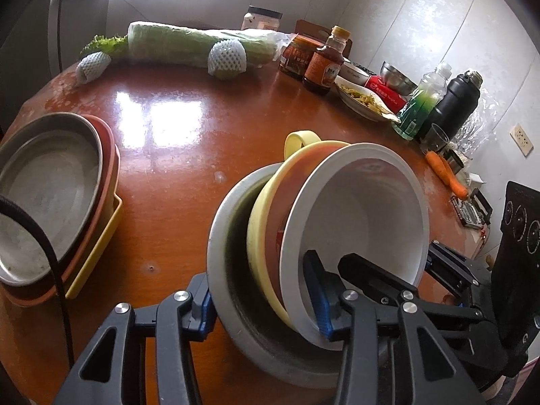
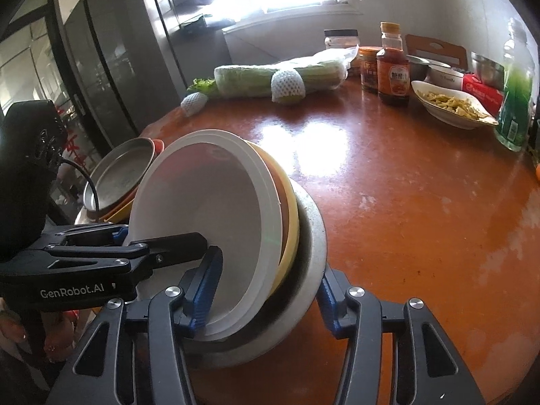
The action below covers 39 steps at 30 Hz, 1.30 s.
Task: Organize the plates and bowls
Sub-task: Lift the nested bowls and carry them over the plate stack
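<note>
A stack of nested bowls hangs tilted between my two grippers above the brown table [image 1: 175, 175]: a white bowl [image 1: 361, 216] innermost, then an orange-lined yellow bowl [image 1: 263, 236], then a grey bowl [image 1: 222, 263] outermost. My left gripper [image 1: 263, 307] is shut on the stack's rim, one finger inside the white bowl, one outside the grey bowl. My right gripper [image 2: 266, 297] grips the opposite rim of the same stack [image 2: 209, 209] the same way. A metal plate [image 1: 44, 199] sits on a reddish plate and a yellow tray [image 1: 101, 253] at the left.
Along the far table edge lie wrapped greens [image 1: 199, 45], sauce jars and a bottle [image 1: 324, 64], a dish of food [image 1: 364, 101], a green drink bottle [image 1: 422, 101], a black flask [image 1: 455, 101] and carrots [image 1: 445, 172]. A fridge [image 2: 111, 54] stands behind.
</note>
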Each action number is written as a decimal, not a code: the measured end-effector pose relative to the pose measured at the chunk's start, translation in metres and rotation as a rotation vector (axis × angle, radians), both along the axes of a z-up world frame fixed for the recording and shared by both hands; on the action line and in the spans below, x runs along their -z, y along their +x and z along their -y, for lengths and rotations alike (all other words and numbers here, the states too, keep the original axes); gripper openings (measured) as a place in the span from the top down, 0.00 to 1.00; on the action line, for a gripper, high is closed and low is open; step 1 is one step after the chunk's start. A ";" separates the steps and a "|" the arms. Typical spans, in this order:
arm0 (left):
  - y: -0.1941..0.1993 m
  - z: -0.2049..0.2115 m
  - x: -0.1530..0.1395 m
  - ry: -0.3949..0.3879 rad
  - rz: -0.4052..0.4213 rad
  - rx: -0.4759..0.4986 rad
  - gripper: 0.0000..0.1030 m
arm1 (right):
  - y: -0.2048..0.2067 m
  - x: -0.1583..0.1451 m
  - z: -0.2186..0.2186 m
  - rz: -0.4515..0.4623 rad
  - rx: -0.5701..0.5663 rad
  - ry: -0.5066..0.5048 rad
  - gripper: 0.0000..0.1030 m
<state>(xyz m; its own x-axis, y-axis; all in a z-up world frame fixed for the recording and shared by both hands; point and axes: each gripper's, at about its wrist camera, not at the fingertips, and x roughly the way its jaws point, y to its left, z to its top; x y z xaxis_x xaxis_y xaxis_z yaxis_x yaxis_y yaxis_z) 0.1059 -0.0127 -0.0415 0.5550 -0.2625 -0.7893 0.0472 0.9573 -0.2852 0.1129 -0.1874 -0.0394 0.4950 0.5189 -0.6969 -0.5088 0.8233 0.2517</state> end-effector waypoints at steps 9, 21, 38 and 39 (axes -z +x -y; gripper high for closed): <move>-0.007 -0.001 -0.015 -0.003 0.036 0.007 0.56 | -0.006 -0.013 0.001 0.030 0.010 0.003 0.47; -0.024 -0.016 -0.039 -0.006 0.092 -0.006 0.56 | -0.021 -0.040 -0.012 0.096 -0.001 0.000 0.47; -0.044 -0.073 -0.067 0.009 0.163 -0.094 0.56 | -0.025 -0.068 -0.070 0.161 -0.087 0.005 0.47; -0.045 -0.078 -0.068 0.010 0.167 -0.100 0.56 | -0.024 -0.069 -0.075 0.165 -0.094 0.005 0.47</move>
